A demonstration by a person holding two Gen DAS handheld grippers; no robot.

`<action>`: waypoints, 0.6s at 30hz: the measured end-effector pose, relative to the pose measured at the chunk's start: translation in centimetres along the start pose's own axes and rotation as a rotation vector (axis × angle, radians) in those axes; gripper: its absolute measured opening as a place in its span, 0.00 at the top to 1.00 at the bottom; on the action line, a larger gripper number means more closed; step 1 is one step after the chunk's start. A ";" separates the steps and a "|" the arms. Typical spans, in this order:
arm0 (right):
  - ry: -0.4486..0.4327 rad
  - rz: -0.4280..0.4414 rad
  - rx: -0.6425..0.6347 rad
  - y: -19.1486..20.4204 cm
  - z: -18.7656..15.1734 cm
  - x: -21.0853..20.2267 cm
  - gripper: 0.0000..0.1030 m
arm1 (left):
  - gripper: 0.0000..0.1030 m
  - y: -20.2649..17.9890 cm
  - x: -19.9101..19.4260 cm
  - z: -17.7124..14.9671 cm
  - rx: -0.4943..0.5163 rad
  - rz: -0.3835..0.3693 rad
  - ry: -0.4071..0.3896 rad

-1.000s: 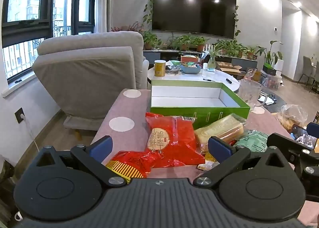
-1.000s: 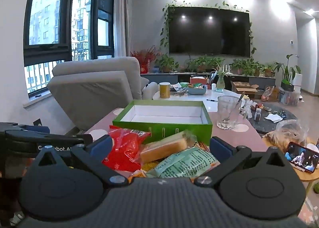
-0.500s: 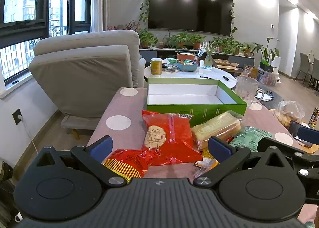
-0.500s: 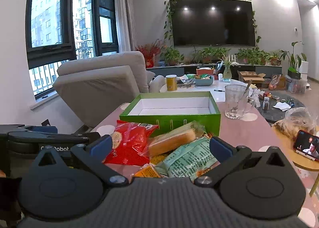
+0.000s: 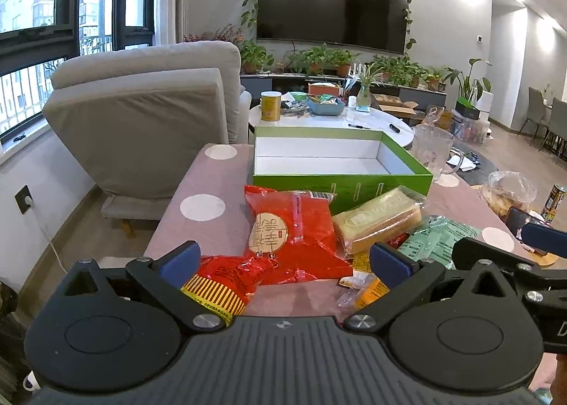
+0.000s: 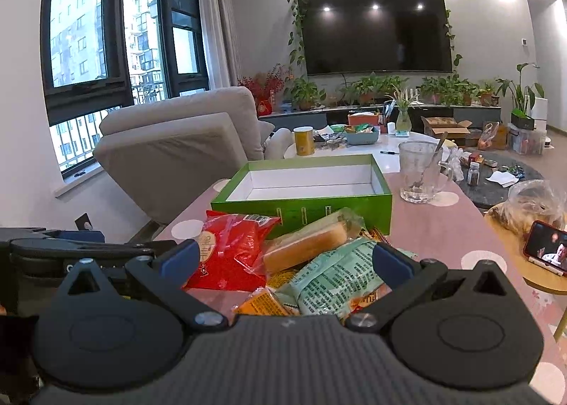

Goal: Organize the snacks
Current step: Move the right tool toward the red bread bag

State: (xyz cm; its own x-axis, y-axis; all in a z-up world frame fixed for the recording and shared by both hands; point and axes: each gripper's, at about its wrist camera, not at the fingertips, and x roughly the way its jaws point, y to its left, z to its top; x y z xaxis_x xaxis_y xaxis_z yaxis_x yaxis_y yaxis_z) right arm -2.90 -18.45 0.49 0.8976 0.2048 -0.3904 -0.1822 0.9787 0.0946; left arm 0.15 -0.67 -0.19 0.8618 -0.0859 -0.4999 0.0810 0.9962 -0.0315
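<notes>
Nearest to me, over the front edge of the pink dotted tablecloth [image 5: 212, 171], both tools hang side by side: the left gripper [image 5: 283, 259] has its blue-tipped fingers spread wide with nothing between them, and the right gripper [image 6: 283, 258] is spread just as wide and equally empty. Just beyond the left one lies a crumpled red-and-yellow striped packet [image 5: 219, 281], touching a bigger red snack bag [image 5: 294, 235] with a round beige label. Beside that bag, to the right, a clear-wrapped yellow cake bar [image 5: 377, 219] leans against a pale green printed packet [image 6: 336, 274], with small orange wrappers [image 6: 264, 302] tucked under the heap's near side. Behind the pile, and touching the cake bar's far end, stands the open green box [image 6: 301, 206], its white inside bare. Near its right corner sits a glass mug [image 6: 420, 174] with a spoon in it. Farther right a phone [image 6: 545, 252] is propped on a small wooden table. Beyond all this are a grey armchair [image 5: 149, 121], a cluttered white coffee table [image 5: 354, 121] and a wall-mounted television [image 5: 333, 15].
</notes>
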 end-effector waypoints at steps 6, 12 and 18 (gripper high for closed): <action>0.006 -0.012 0.005 -0.1 -0.1 0.1 0.21 | 0.01 0.0 0.2 -0.1 0.008 0.034 0.004; 0.012 -0.016 0.004 -0.1 -0.1 0.1 0.21 | 0.01 -0.2 0.1 -0.2 0.024 0.054 -0.002; 0.014 -0.018 0.004 0.0 -0.1 0.1 0.22 | 0.01 -0.3 0.0 -0.2 0.026 0.045 0.001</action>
State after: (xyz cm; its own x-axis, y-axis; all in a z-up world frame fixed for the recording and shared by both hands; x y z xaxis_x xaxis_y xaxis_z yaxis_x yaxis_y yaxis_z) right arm -2.82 -18.47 0.39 0.8949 0.1874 -0.4050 -0.1646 0.9822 0.0908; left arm 0.06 -0.94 -0.37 0.8643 -0.0412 -0.5014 0.0555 0.9984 0.0136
